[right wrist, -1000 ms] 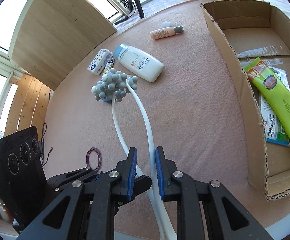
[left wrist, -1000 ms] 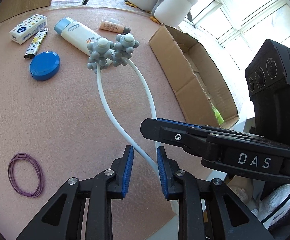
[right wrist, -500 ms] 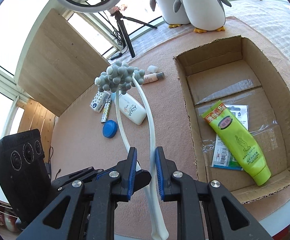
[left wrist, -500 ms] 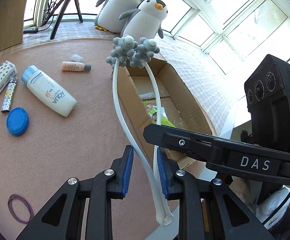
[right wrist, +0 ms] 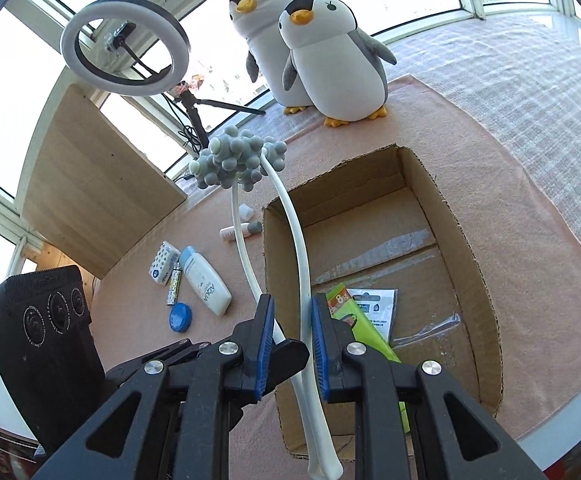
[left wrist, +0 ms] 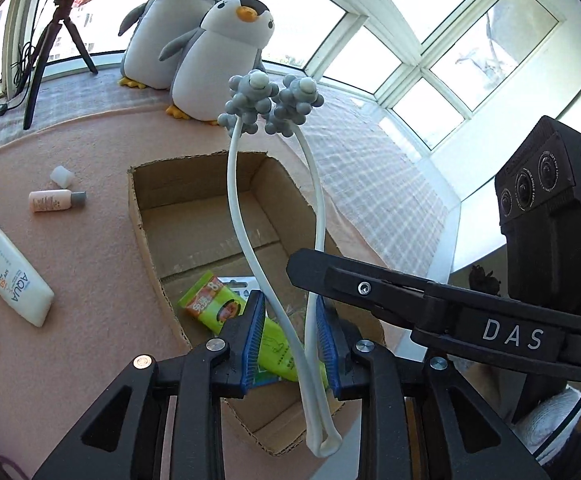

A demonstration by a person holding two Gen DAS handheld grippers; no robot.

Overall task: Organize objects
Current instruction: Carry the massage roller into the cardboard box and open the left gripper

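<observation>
Pink mat; both claws clamp massager above open box.

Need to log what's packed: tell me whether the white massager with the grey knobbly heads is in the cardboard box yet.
Not yet. The massager is held in the air above the cardboard box, between the fingers of both grippers.

We see the cardboard box on the desk, a tube lying in its near part. Left of the box lie a lotion bottle, a round tin and a small bottle. Two plush penguins stand at the far edge.
</observation>
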